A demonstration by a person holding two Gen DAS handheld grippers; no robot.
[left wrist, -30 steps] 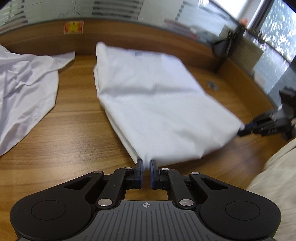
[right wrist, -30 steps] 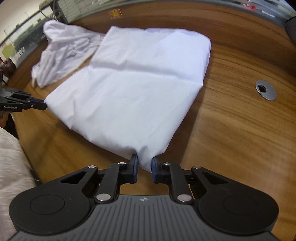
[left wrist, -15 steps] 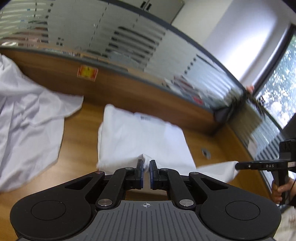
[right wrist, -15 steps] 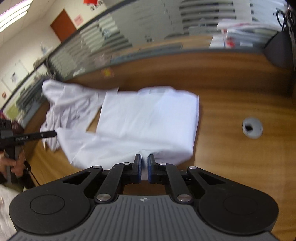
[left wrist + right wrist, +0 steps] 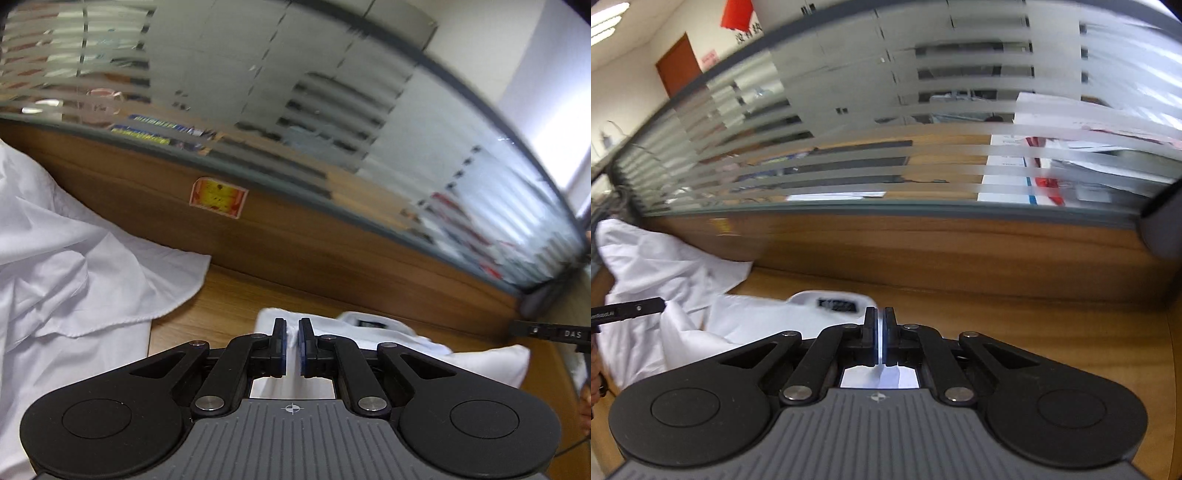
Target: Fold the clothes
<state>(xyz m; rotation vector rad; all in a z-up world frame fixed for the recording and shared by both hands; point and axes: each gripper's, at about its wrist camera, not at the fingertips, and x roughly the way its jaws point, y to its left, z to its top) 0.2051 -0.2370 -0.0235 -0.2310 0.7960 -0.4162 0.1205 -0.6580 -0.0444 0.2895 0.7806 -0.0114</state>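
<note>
Both tongs are clamped on the white shirt and mid-fold. Left gripper (image 5: 291, 345): jaws nearly together with white cloth pinched between them, same narrow gap as a second ago. Right gripper (image 5: 880, 341): jaws have just been closing, now squeezed onto a thin edge of fabric that shows as a bright strip between the pads. What changed: a second ago both cameras looked down on the shirt (image 5: 406, 343) spread across the wooden desk (image 5: 229, 295), each gripper at a near corner; now both views tilt up at the striped glass partition (image 5: 332, 129), and only the collar end with its neck label (image 5: 836, 305) shows, low centre of the right view. So the near hem has been lifted and carried toward the collar, i.e. the bottom-to-top fold is well under way, I'd say. The other gripper's tip appears at the right edge of the left view and left edge of the right view, so the hands look level. A second crumpled white garment (image 5: 66, 288) lies at lower left, untouched. Next, probably: lay hem on collar, release.
</note>
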